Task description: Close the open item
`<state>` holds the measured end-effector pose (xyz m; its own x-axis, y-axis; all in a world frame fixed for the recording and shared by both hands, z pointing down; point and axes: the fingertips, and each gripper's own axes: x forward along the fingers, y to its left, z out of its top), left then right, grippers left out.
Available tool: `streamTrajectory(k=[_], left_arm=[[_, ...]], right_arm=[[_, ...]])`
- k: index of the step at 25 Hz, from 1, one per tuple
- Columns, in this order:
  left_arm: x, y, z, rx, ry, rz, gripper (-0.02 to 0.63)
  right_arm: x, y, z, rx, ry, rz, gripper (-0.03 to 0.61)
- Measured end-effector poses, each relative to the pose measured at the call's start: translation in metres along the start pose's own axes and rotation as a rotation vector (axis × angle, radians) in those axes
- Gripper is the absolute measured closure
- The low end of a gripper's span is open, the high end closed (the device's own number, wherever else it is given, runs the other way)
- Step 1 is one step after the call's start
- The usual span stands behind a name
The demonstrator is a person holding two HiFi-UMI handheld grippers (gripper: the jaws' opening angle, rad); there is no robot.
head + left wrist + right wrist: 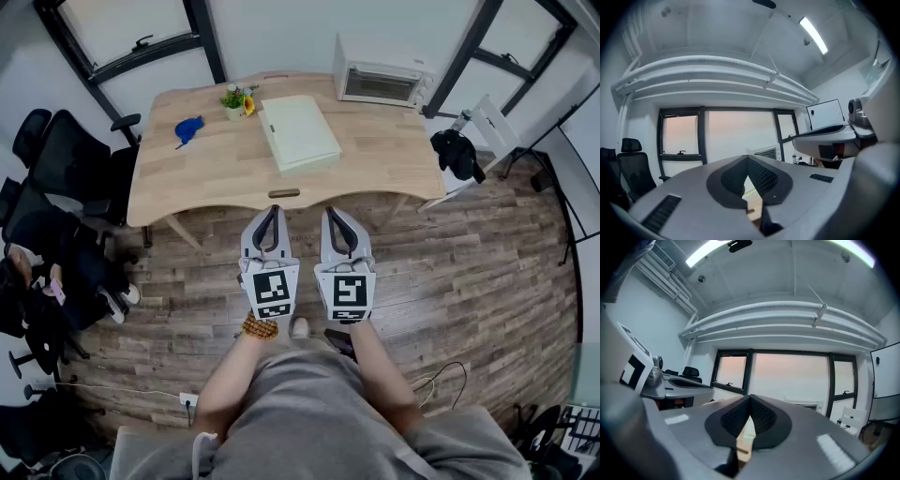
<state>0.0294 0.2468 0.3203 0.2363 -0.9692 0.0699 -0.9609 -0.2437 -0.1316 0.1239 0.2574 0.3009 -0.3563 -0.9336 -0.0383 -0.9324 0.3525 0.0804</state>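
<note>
Box (pixel 300 131), flat, pale, lies mid-table (pixel 206 173), ahead of both sets of fingertips and well apart from them. Can't tell from the head view whether its lid is fully down. Left gripper (pixel 273 208) and right gripper (pixel 334 212) sit side by side short of the table's near edge, jaws together, nothing between. Beyond the fingers to the right, toaster oven (pixel 380 82); beyond to the left, small plant (pixel 236 99) and blue item (pixel 188 128), too small to identify. Gripper views show only slivers of table past the pads.

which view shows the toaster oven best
The head view: the toaster oven sits whole at the far right corner of the table. Both gripper views show only a small, distant part of it beyond the jaws.
</note>
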Motion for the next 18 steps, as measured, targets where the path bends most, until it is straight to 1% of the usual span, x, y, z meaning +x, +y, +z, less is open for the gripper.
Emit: streamTrajectory(k=[5,15,18], left_arm=[[0.016,0.006,-0.008,-0.001,0.004,0.004,0.606],[0.061,0.022,-0.024,-0.024,0.007,0.007,0.606],[0.075,0.023,-0.030,-0.027,0.017,0.004,0.606]], right_arm=[[0.014,-0.013,-0.014,0.038,0.014,-0.001,0.568],[0.051,-0.032,-0.032,-0.021,0.035,0.006,0.566],[0.064,-0.038,-0.039,-0.037,0.059,0.003,0.566]])
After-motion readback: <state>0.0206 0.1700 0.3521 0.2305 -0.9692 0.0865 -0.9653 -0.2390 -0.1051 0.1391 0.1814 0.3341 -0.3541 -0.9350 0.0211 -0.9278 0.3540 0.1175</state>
